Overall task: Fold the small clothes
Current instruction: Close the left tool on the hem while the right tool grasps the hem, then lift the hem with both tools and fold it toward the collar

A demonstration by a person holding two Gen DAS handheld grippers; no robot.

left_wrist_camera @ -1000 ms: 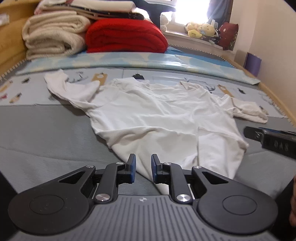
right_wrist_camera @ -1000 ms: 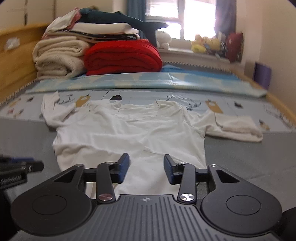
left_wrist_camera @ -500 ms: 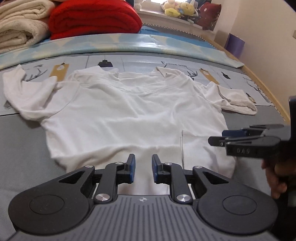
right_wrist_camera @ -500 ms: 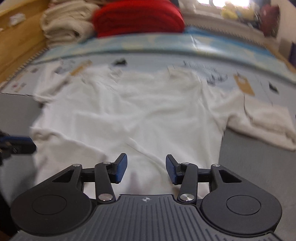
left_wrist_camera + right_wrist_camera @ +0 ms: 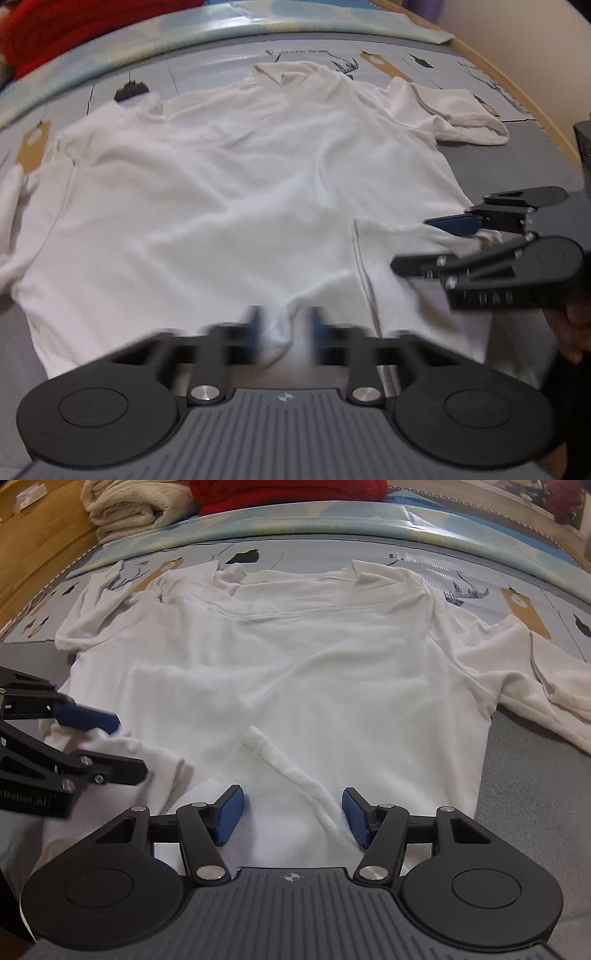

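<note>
Left hand-held gripper [image 5: 282, 328] pinches white shirt [image 5: 221, 206] hem; right hand-held gripper [image 5: 291, 819] opening, astride a hem fold, pads not pressing. Grey mat [image 5: 535, 775] bare right of the shirt's edge.

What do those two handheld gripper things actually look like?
Both the left gripper and right gripper are matte black, with round pivot discs, silver screws, ribbed grey bodies and blue ribbed pads. White lettering marks the right gripper's side.

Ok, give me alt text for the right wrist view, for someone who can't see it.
A white shirt lies spread on a grey mat, hem nearest the camera. The right hand-held gripper is opening over a ridge of hem fabric, pads clear of it. At left, the left hand-held gripper pinches the hem.
</note>
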